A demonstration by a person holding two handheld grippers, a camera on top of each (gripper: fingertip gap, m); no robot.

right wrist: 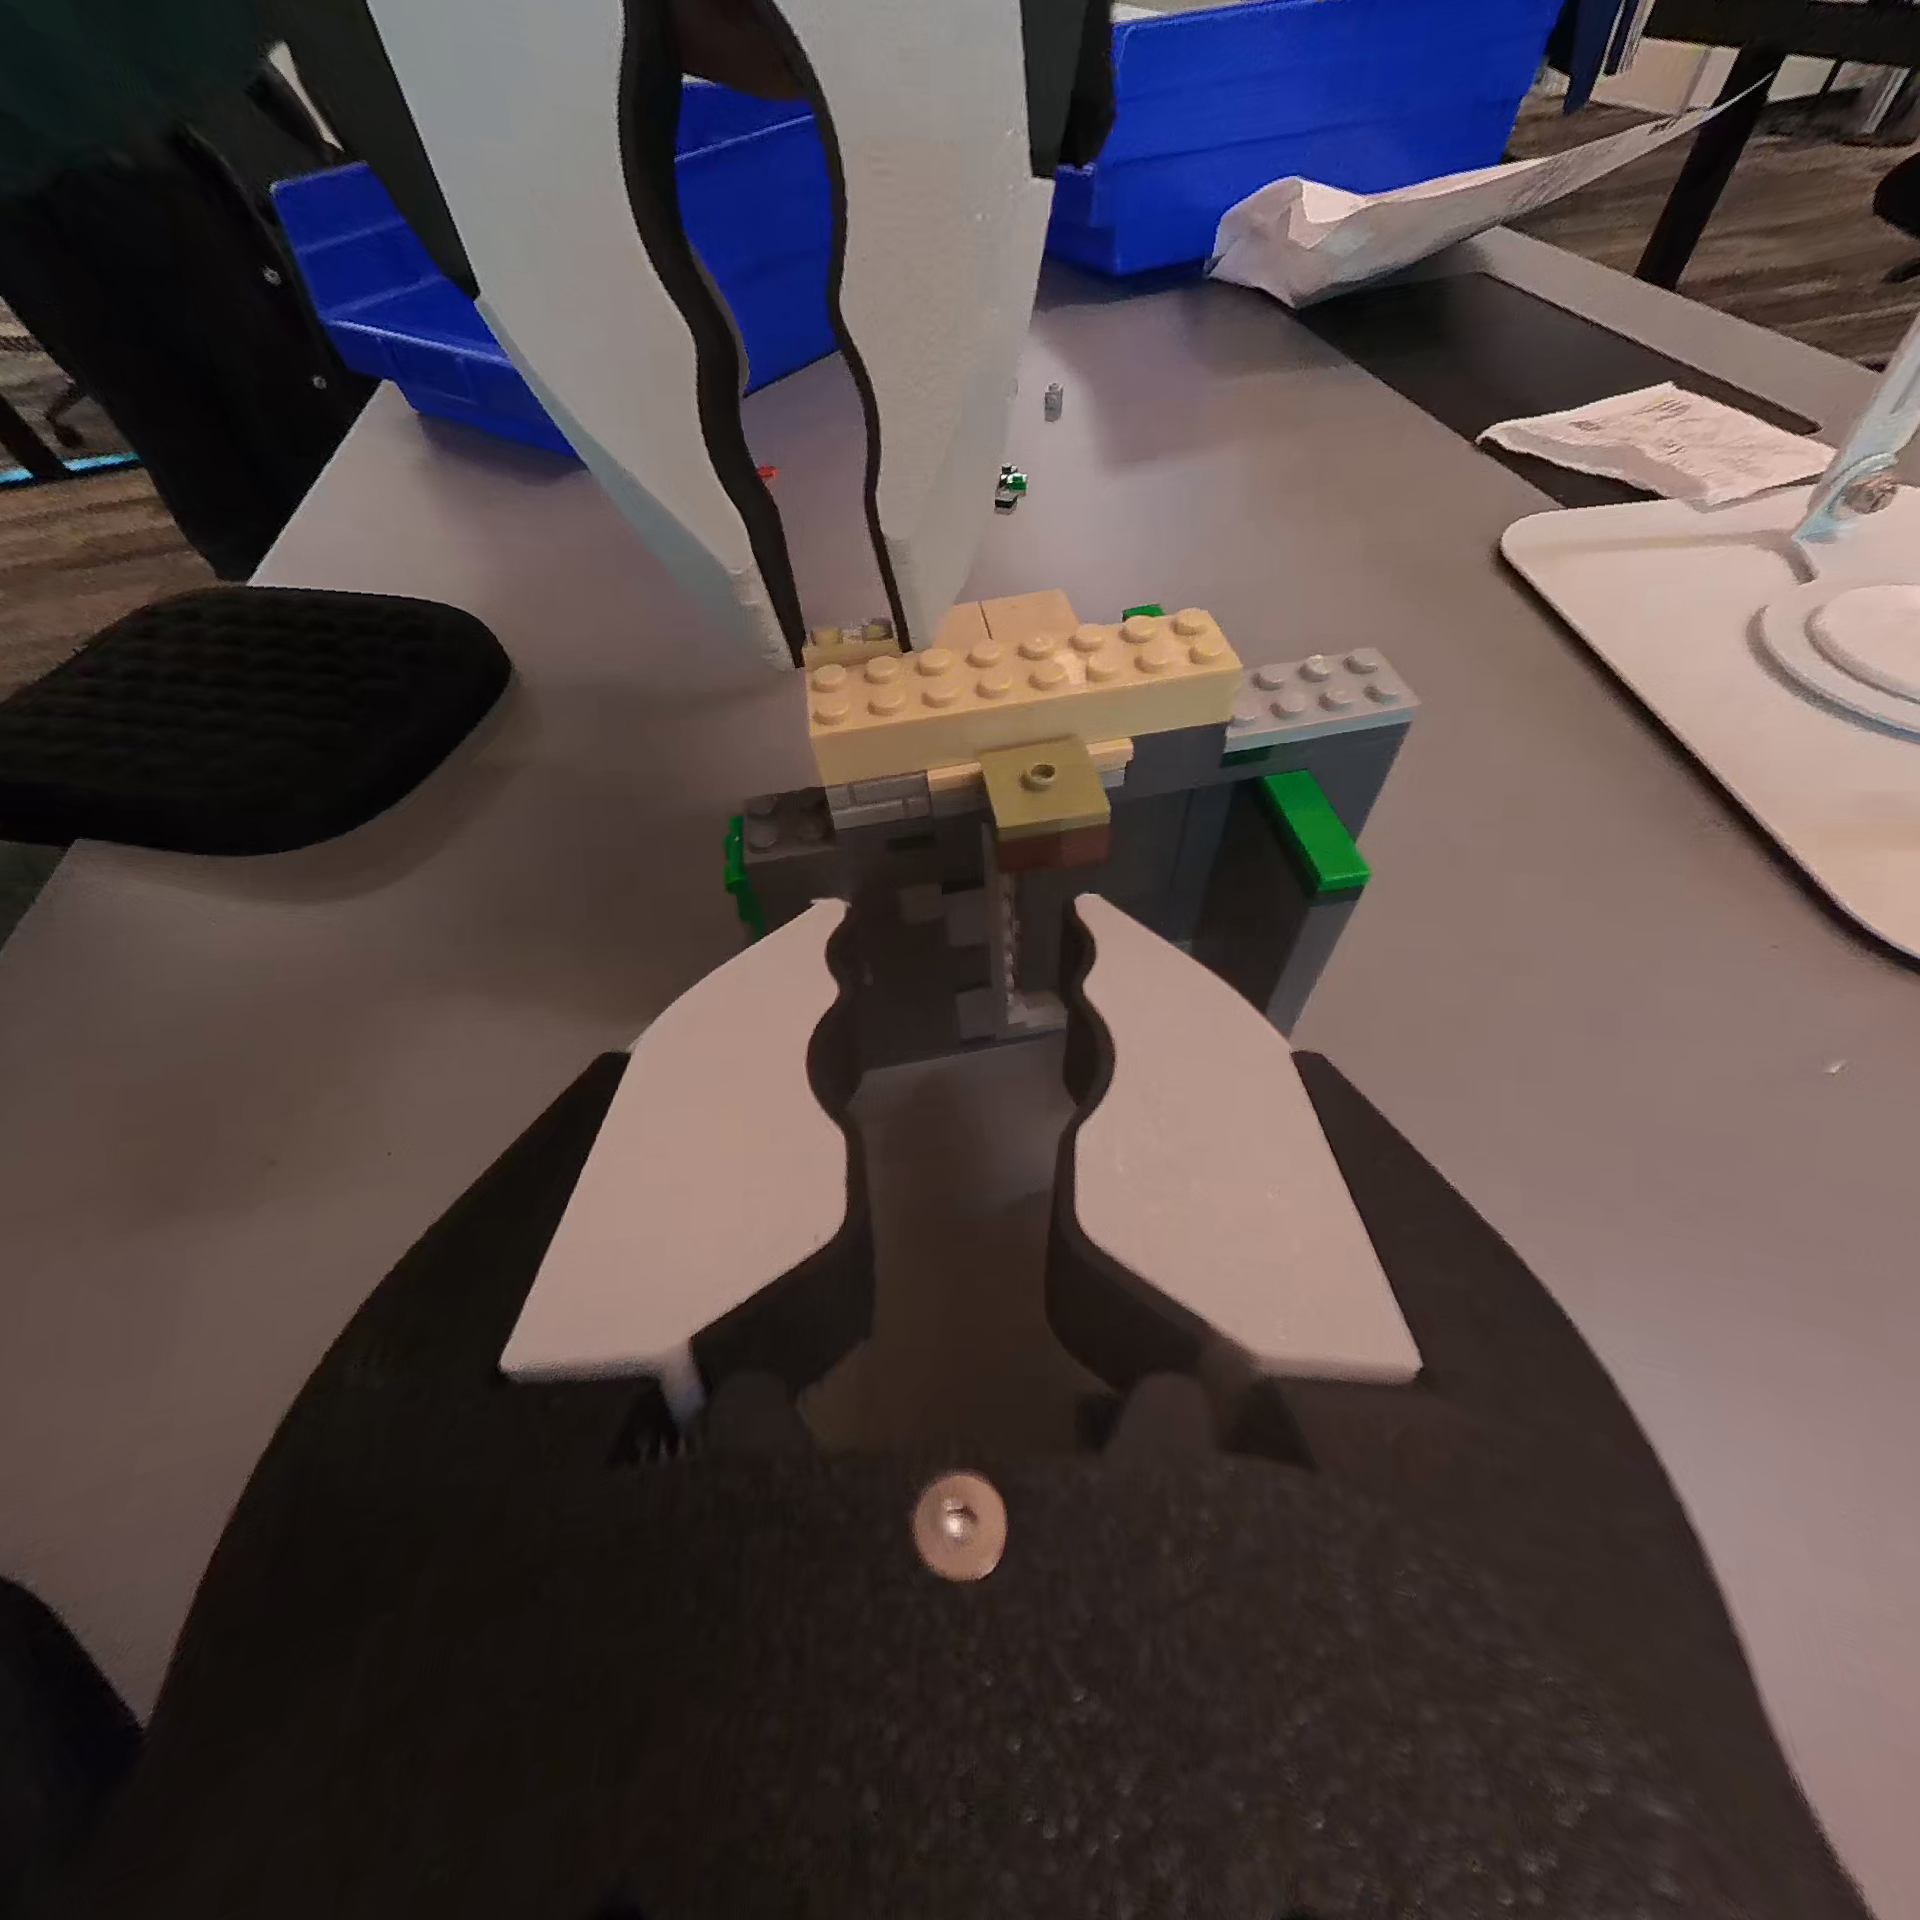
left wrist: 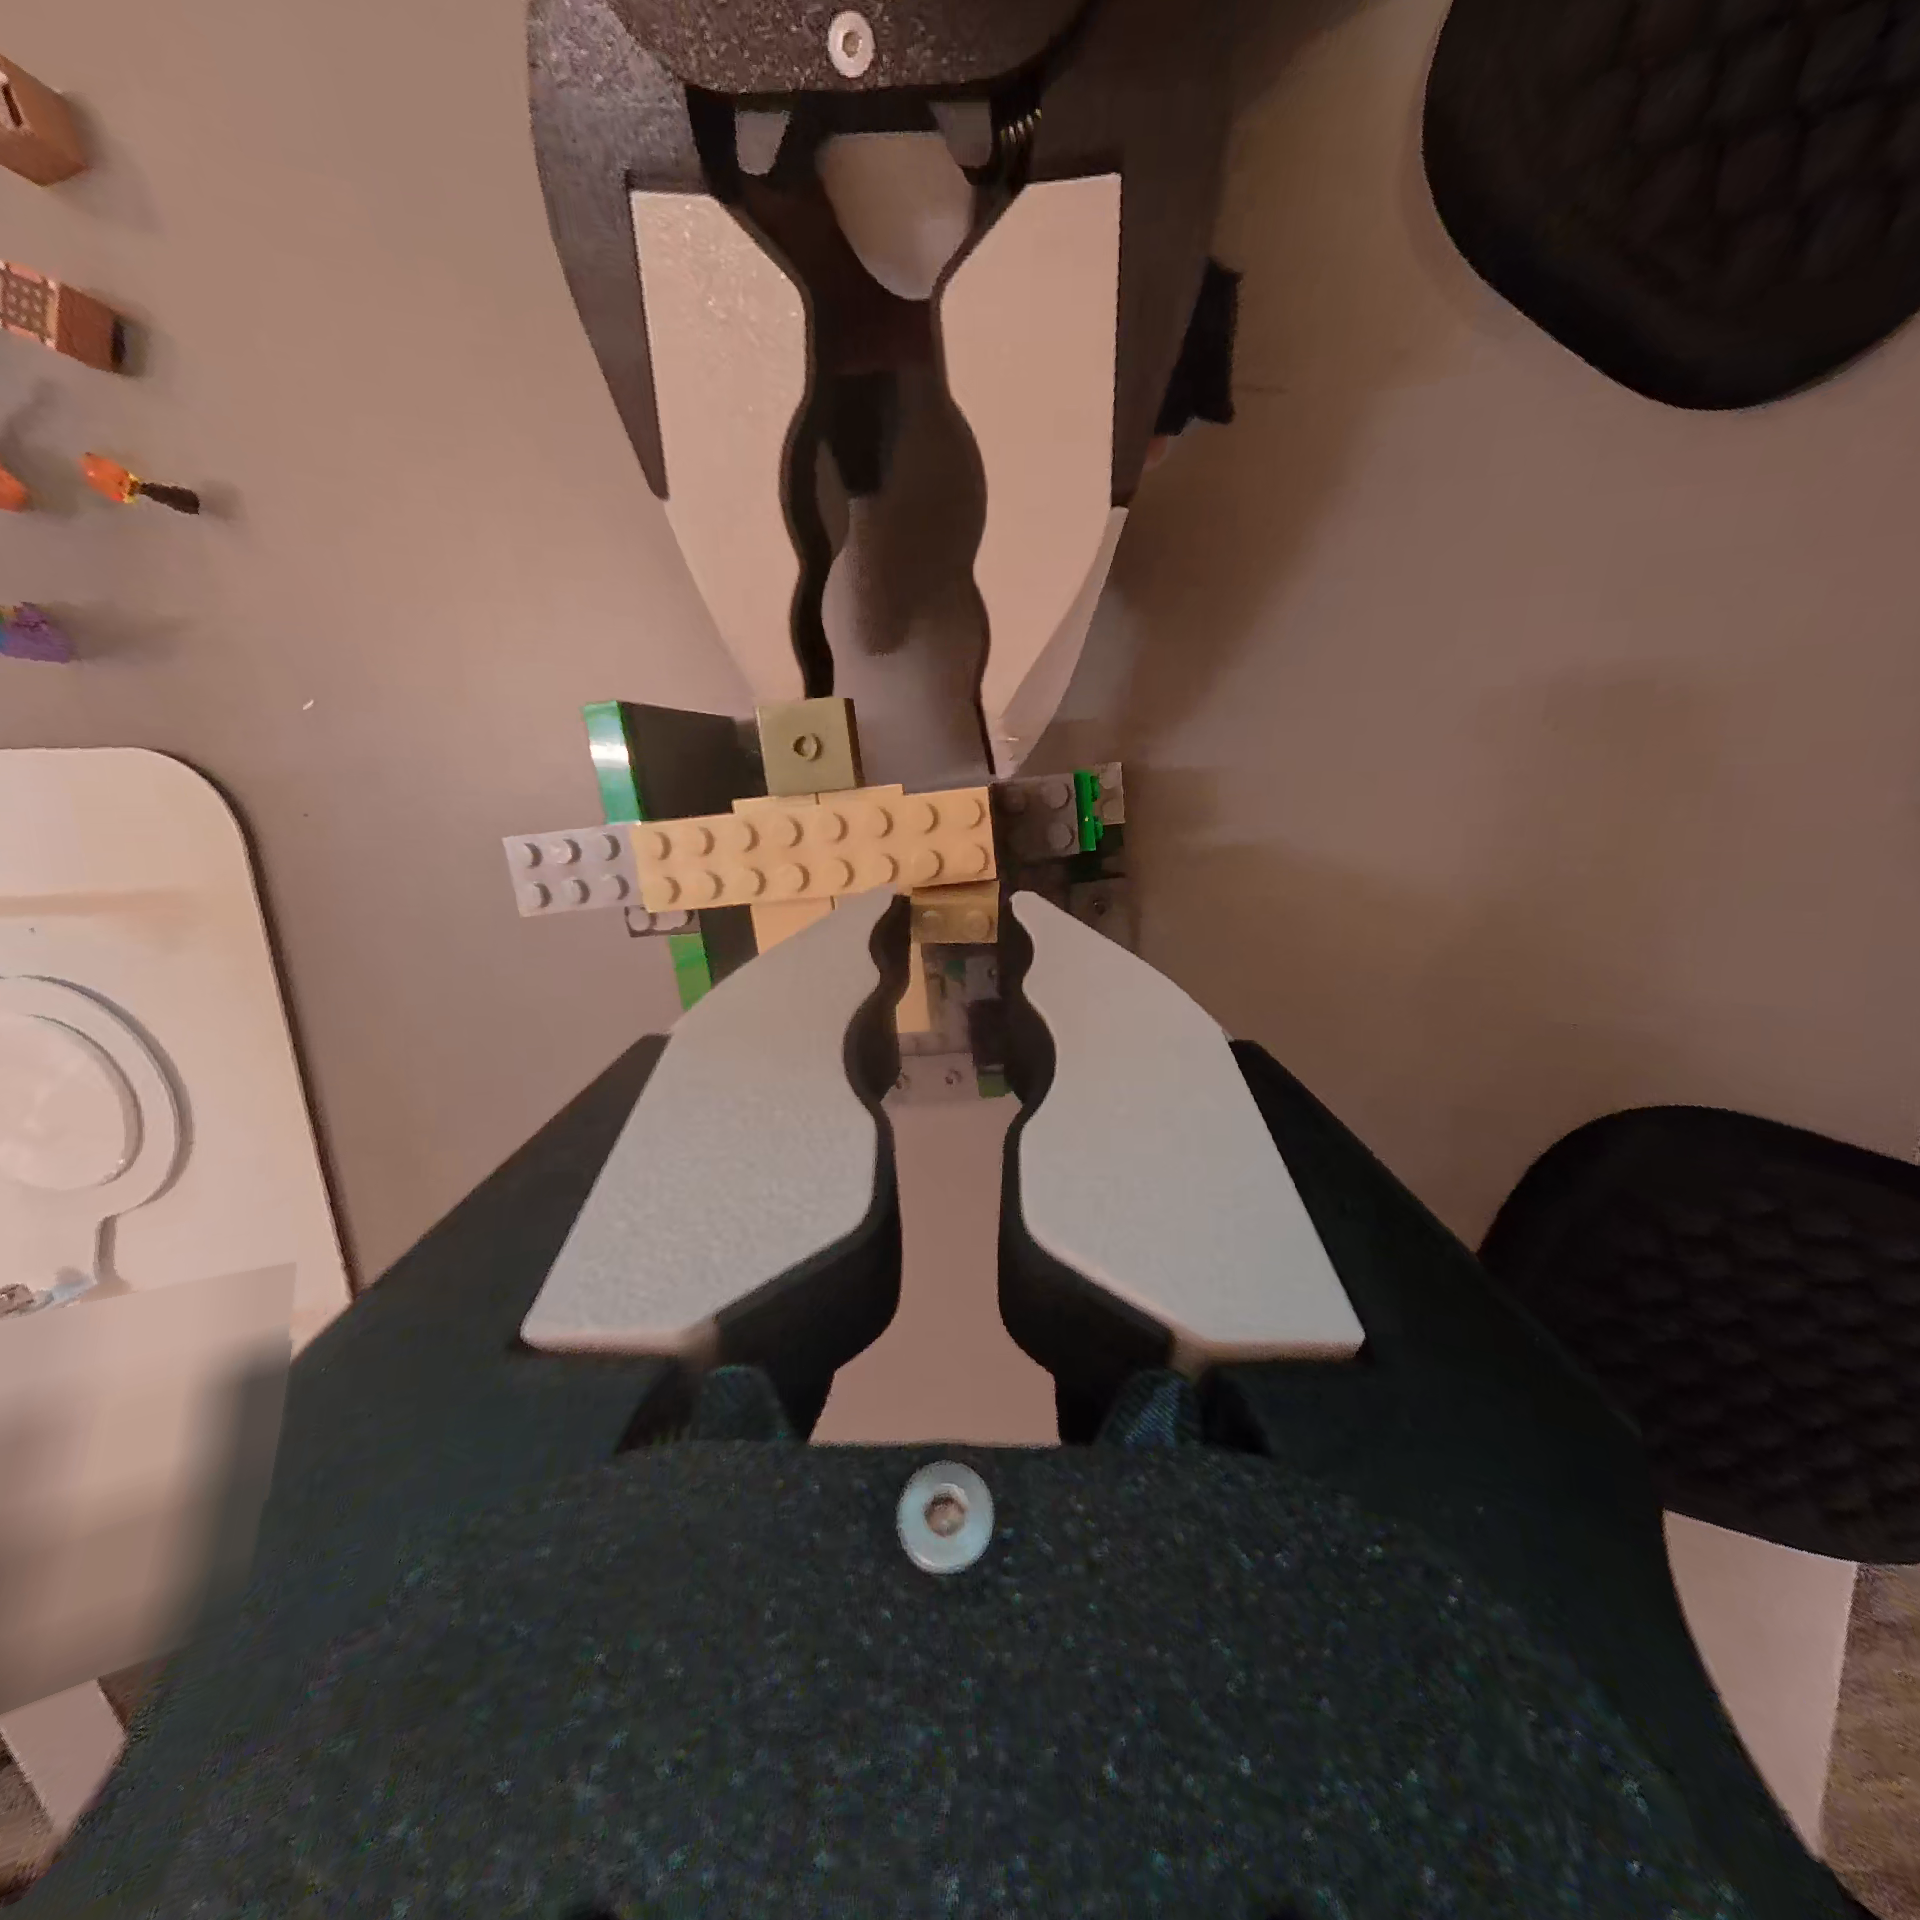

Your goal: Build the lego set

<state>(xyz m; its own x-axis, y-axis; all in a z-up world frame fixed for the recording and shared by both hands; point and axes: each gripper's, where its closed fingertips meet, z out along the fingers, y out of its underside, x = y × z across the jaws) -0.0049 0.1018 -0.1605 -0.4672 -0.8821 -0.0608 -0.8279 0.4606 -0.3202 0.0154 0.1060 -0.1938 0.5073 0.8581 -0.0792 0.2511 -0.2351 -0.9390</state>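
The lego build (right wrist: pixel 1049 935) stands on the grey table (right wrist: pixel 1507 1195): grey walls with green bits, a long tan plate (right wrist: pixel 1018 686) on top and an olive single-stud tile (right wrist: pixel 1044 784) at its front. Seen from above in the left wrist view, the tan plate (left wrist: pixel 810 852) lies crosswise. My left gripper (left wrist: pixel 954 909) comes down from above, shut on a small olive plate (left wrist: pixel 951 920) at the top edge of the build; it also shows in the right wrist view (right wrist: pixel 847 639). My right gripper (right wrist: pixel 961 909) is open, low in front of the grey wall, its fingers either side of the middle column.
Black padded armrests (right wrist: pixel 229 707) (left wrist: pixel 1662 187) (left wrist: pixel 1714 1330) reach in at the table edges. A white stand base (right wrist: pixel 1714 675) sits to the right, with blue bins (right wrist: pixel 1299 135) and papers (right wrist: pixel 1652 447) behind. Loose pieces lie on the table (left wrist: pixel 62 322) (right wrist: pixel 1010 486). The white stand base (right wrist: pixel 1714 675) is about equally far from each gripper, around 25 centimeters.
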